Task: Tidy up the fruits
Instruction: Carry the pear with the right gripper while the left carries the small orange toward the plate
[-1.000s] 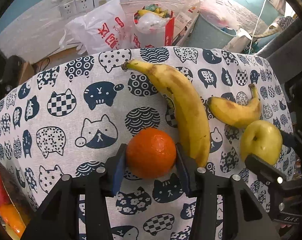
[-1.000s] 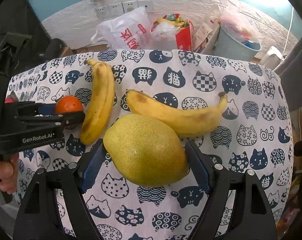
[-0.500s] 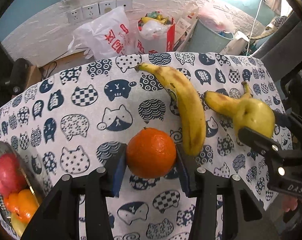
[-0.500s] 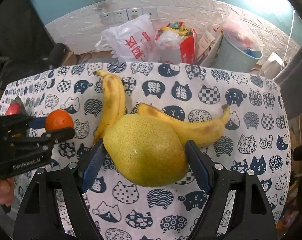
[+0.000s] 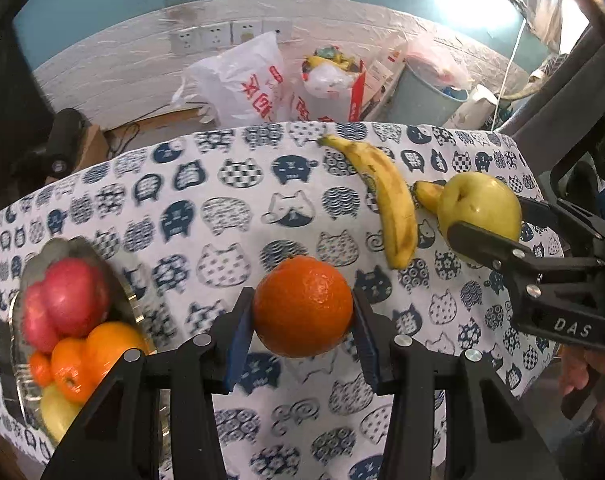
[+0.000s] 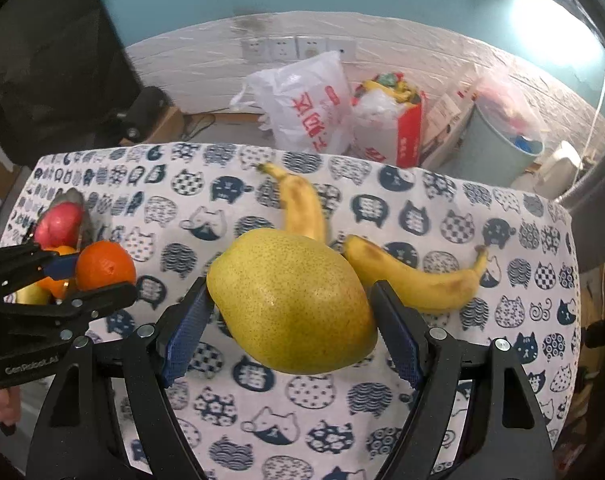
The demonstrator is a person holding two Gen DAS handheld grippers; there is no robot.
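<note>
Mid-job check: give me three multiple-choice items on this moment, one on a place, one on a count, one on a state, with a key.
1. Where is the fruit dish?
A. left side of the table
B. right side
C. on the floor

2. How many bananas lie on the cloth?
A. one
B. two
C. four

3. What is the right tool doing?
A. open, empty
B. shut on the pear
C. shut on a banana

Key: 1 A, the dish sits at the left in both views. 2 B, one banana and another. 3 B, both pads press the pear's sides.
</note>
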